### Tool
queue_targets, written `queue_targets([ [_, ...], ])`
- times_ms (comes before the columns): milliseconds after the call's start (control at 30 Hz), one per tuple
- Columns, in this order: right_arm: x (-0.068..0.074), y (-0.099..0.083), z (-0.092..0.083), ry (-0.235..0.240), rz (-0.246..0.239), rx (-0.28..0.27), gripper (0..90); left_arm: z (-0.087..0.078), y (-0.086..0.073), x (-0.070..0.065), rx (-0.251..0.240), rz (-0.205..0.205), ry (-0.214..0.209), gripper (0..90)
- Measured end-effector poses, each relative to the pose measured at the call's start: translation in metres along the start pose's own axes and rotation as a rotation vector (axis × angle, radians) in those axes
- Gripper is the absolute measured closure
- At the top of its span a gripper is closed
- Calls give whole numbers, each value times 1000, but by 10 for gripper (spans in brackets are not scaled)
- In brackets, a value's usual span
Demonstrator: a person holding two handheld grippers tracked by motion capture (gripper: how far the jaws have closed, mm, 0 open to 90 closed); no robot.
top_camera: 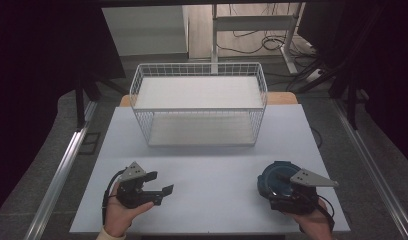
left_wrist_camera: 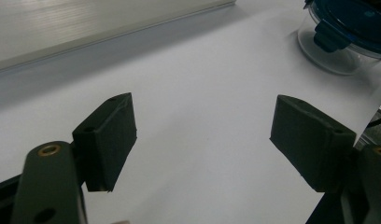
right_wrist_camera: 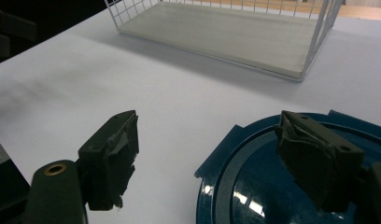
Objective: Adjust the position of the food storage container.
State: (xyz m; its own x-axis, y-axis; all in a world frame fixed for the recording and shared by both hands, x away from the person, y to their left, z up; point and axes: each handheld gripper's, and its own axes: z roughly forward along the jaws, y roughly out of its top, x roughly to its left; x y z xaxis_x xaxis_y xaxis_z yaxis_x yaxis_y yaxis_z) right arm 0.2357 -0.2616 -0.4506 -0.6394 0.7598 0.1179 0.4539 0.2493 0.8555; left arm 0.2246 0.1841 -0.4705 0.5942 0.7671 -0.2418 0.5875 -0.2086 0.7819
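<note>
- Both tongs are seen with jaws spread wide and nothing gripped: the left gripper (top_camera: 159,192) is held above bare table at the near left, turned toward the middle; the right gripper (top_camera: 284,192) is poised over the container at the near right, one pad above the lid and the other beyond its edge.
- Table (top_camera: 207,165): a flat, smooth, pale matte top is shown, offering little friction.
- Wire basket (top_camera: 199,102): a white rectangular basket of thin grid wire with a pale flat floor panel is set at the far middle, well apart from both tongs.
- Container (left_wrist_camera: 340,39): a round clear-walled tub is shown, closed by a glossy dark blue lid (right_wrist_camera: 291,186) with raised concentric rings and side latch tabs; it is placed on the table at the near right.
- Pads (right_wrist_camera: 116,156): black, blocky and soft-faced; a frayed edge is visible on the right gripper's.
- Risk, as judged: the slick lid and curved wall could be lost from an off-centre pinch, and the tub could be pushed across the smooth top or tipped. A latch tab could be caught instead of the body.
</note>
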Motion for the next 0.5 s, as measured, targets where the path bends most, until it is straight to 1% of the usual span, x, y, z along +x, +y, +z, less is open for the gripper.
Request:
queue_targets([
  [167, -3, -1, -1, -1, 8, -1, 229, 3, -2, 2, 17, -1, -7, 214],
  [267, -5, -1, -1, 5, 16, 3, 241, 3, -2, 2, 18, 5, -4, 214],
  [500, -5, 0, -2, -3, 5, 15, 253, 1, -2, 3, 13, 7, 4, 210],
])
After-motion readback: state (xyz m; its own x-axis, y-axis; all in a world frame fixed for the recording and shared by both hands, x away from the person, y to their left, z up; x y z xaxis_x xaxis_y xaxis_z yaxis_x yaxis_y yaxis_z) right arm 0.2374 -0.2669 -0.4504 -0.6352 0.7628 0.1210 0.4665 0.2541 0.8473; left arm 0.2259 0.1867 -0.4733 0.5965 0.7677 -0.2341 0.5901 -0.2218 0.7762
